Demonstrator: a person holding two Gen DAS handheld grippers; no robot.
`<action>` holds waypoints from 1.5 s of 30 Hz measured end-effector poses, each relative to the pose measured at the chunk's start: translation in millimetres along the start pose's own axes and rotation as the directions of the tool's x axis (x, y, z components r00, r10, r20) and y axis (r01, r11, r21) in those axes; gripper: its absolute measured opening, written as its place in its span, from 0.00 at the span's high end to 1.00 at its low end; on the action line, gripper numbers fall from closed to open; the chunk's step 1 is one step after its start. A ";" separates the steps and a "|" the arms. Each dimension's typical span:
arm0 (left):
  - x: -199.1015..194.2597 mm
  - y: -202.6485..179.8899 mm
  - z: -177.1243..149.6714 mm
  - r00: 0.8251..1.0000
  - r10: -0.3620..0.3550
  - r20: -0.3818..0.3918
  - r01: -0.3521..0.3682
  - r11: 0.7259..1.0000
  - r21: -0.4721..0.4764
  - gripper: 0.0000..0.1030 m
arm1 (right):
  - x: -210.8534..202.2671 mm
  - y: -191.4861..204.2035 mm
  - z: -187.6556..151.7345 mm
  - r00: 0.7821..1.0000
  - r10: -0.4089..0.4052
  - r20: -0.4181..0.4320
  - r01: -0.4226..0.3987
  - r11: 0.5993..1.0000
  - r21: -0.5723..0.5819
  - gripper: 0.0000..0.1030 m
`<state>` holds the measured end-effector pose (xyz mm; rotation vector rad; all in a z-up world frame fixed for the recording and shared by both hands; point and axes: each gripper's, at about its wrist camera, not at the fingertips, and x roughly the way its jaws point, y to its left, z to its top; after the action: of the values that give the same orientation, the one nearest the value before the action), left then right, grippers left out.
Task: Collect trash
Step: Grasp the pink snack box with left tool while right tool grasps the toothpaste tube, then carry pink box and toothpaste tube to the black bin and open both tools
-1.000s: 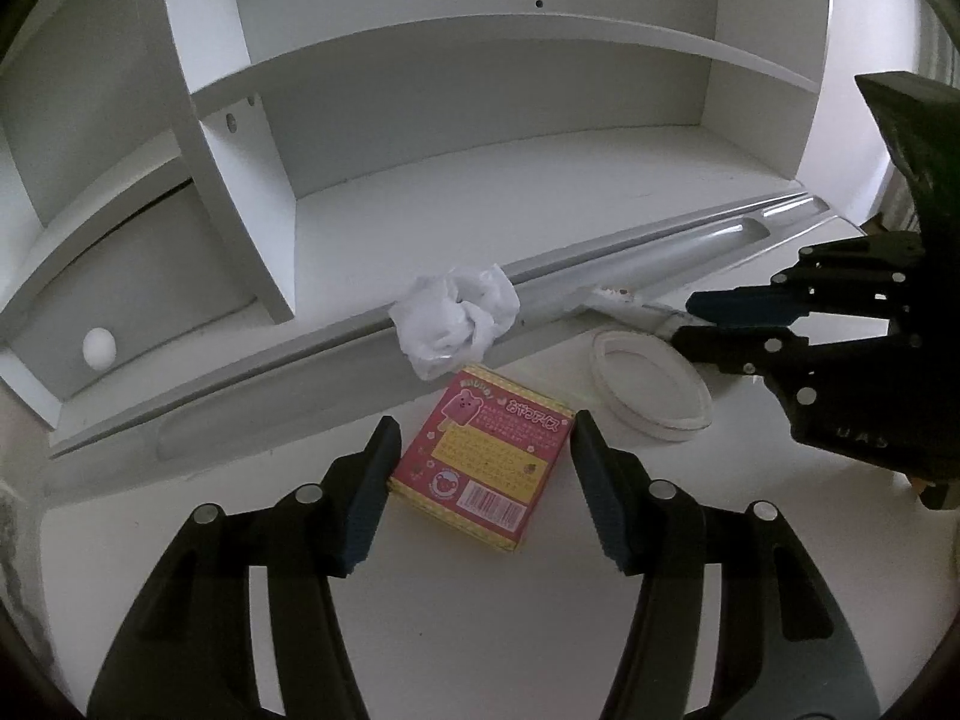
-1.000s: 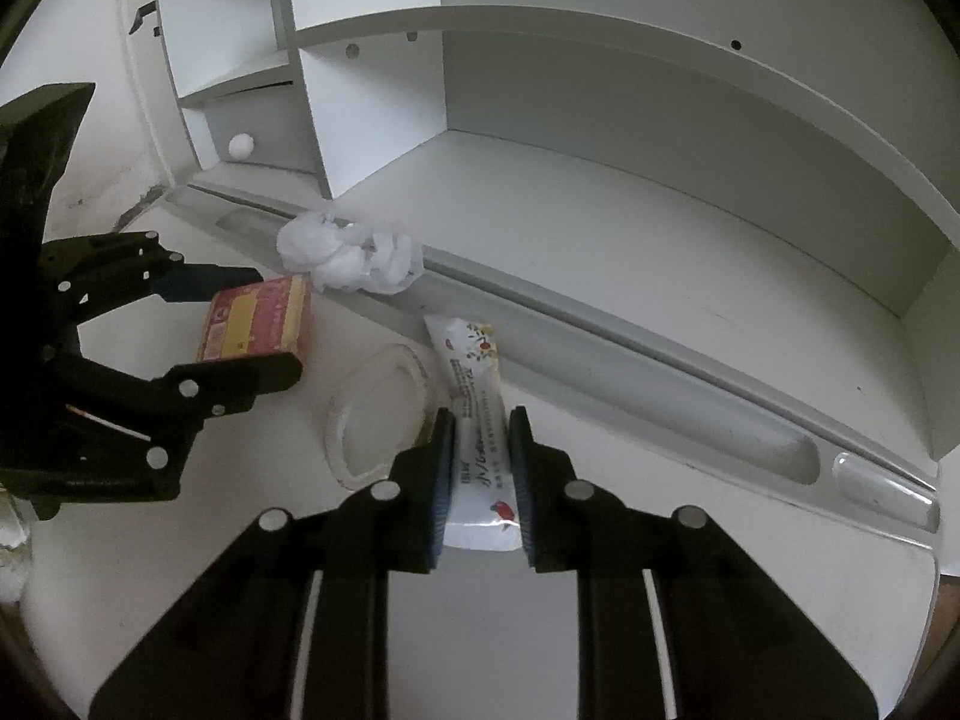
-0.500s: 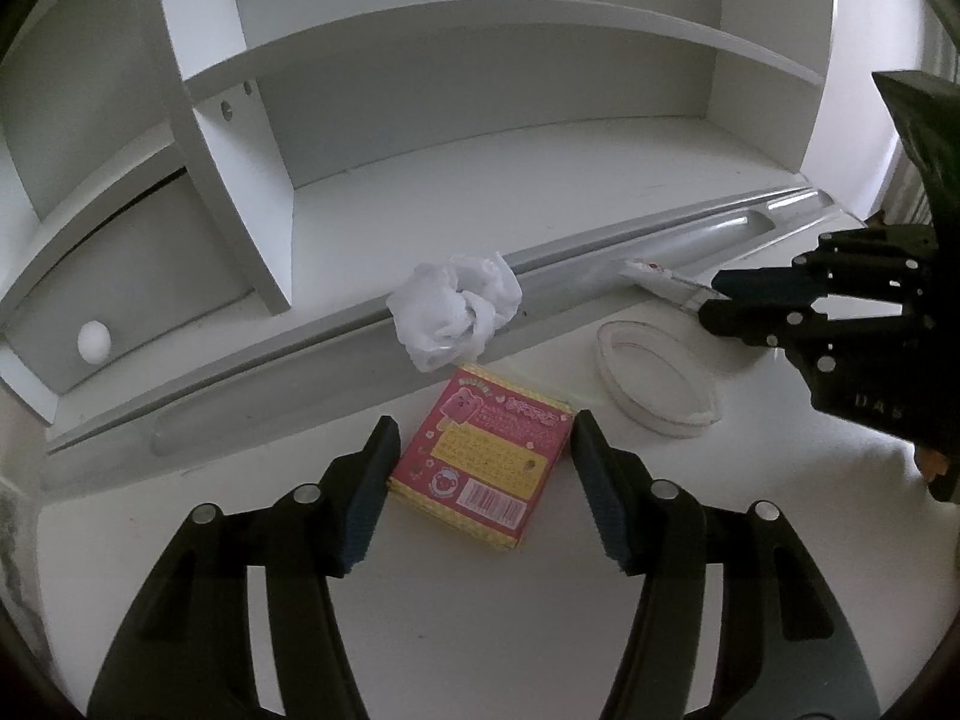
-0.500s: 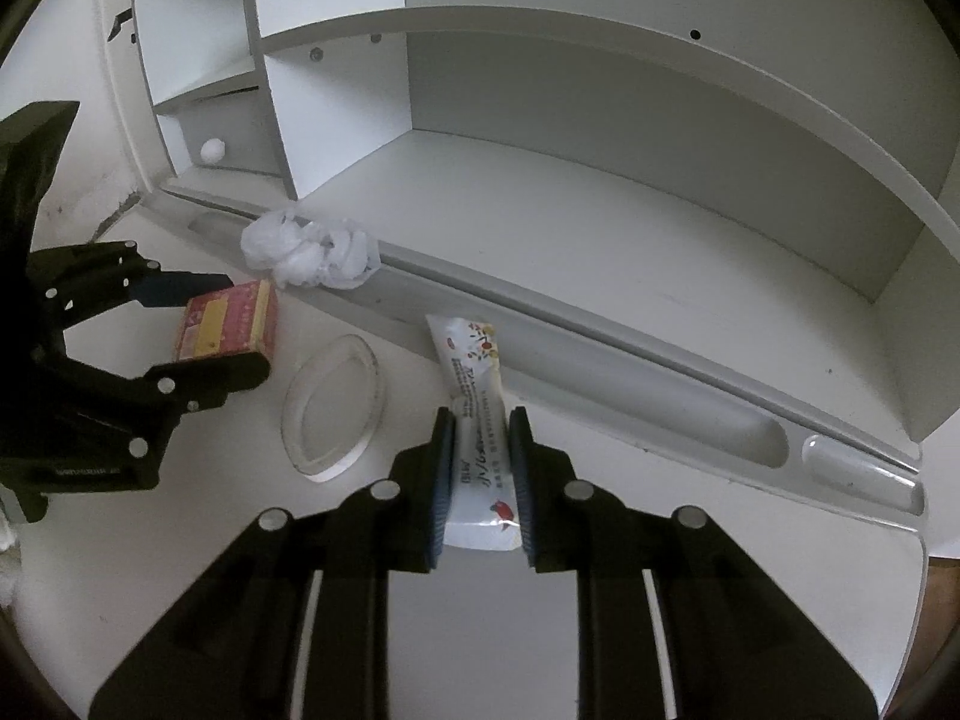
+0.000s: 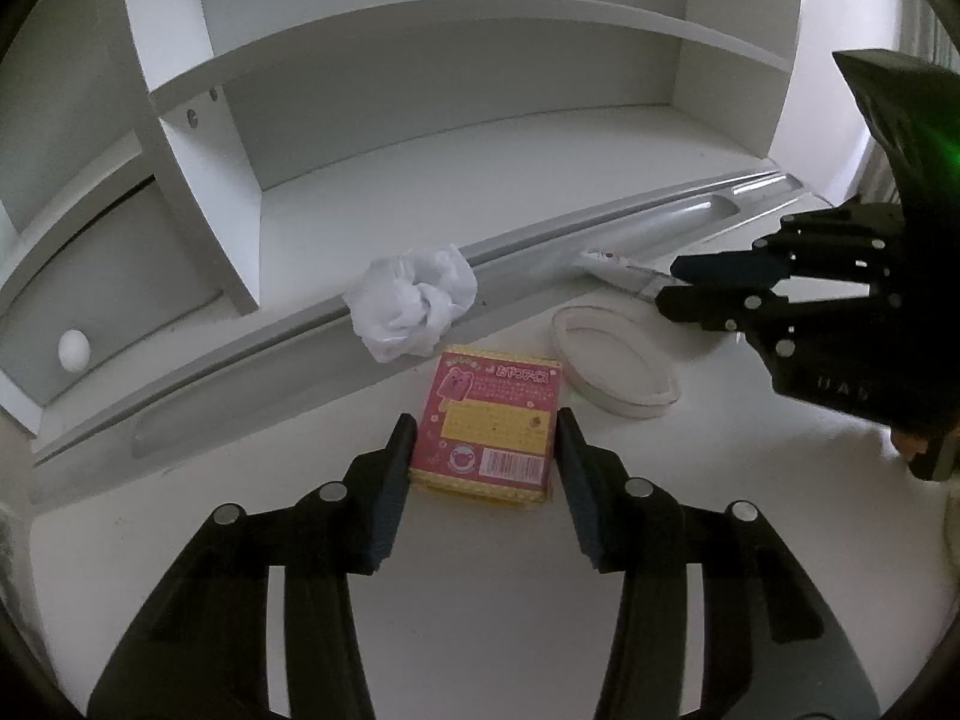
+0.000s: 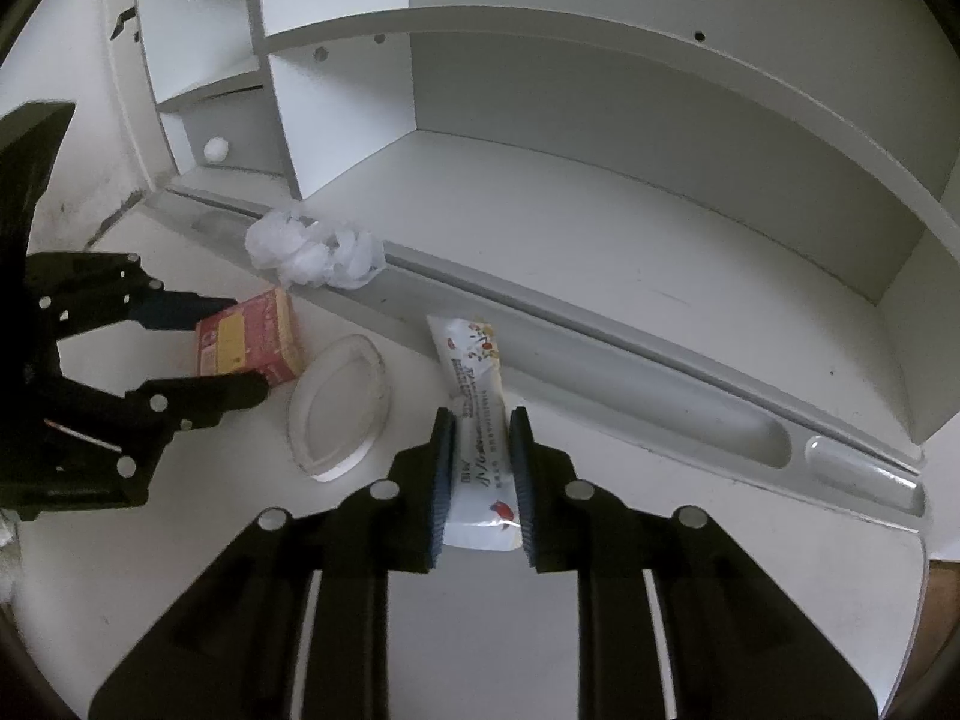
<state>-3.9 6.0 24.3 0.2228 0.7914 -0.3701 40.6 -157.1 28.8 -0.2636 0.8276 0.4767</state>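
So you have four pieces beside the desk's gray groove (image 5: 528,252): one pink box (image 5: 489,426), one crumpled bag (image 5: 414,303), one clear lid (image 5: 618,363), one sachet (image 6: 477,420). Your left gripper (image 5: 483,468), angled down, is closing around the box, pads not yet pressing; your right gripper (image 6: 480,474), also angled down, clamps the sachet.
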 end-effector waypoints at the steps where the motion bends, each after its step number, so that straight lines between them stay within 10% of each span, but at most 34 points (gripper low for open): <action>1: 0.1 0.4 0.0 1.000 0.006 0.001 -0.006 1.000 -0.003 0.56 | -0.2 1.4 0.1 1.000 -0.005 0.001 0.005 1.000 -0.006 0.82; 17: -83.2 -14.6 16.6 0.983 0.010 0.183 -0.009 1.000 -0.009 0.56 | -58.3 -5.6 -11.5 0.993 0.079 0.092 -0.084 0.995 0.055 0.82; 25: -153.6 -203.0 5.4 0.935 -0.268 0.234 0.195 0.936 0.294 0.56 | -243.4 -65.0 -144.9 0.953 -0.084 0.292 -0.008 0.954 0.301 0.82; 30: -157.1 -363.8 -48.5 0.837 -0.544 0.055 0.450 0.742 0.497 0.56 | -355.7 -113.6 -293.0 0.934 -0.265 0.239 0.090 0.822 0.563 0.82; 35: -94.2 -490.9 -128.8 0.751 -0.589 -0.299 0.644 0.555 0.526 0.56 | -369.1 -123.8 -438.6 0.950 -0.313 0.014 0.201 0.643 0.739 0.82; 41: 81.2 -564.8 -238.0 0.694 -0.306 -0.652 0.638 0.680 0.361 0.56 | -250.2 -142.6 -621.7 0.971 -0.016 -0.240 0.229 0.365 0.902 0.81; 45: 119.3 -568.6 -260.9 0.662 -0.261 -0.703 0.616 0.724 0.311 0.56 | -202.1 -142.9 -678.7 0.957 0.073 -0.281 0.254 0.258 0.932 0.81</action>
<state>-326.6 -455.3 -273.4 0.7019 1.4081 -1.0539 -439.7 -615.8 -255.5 0.8403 1.2368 -0.2866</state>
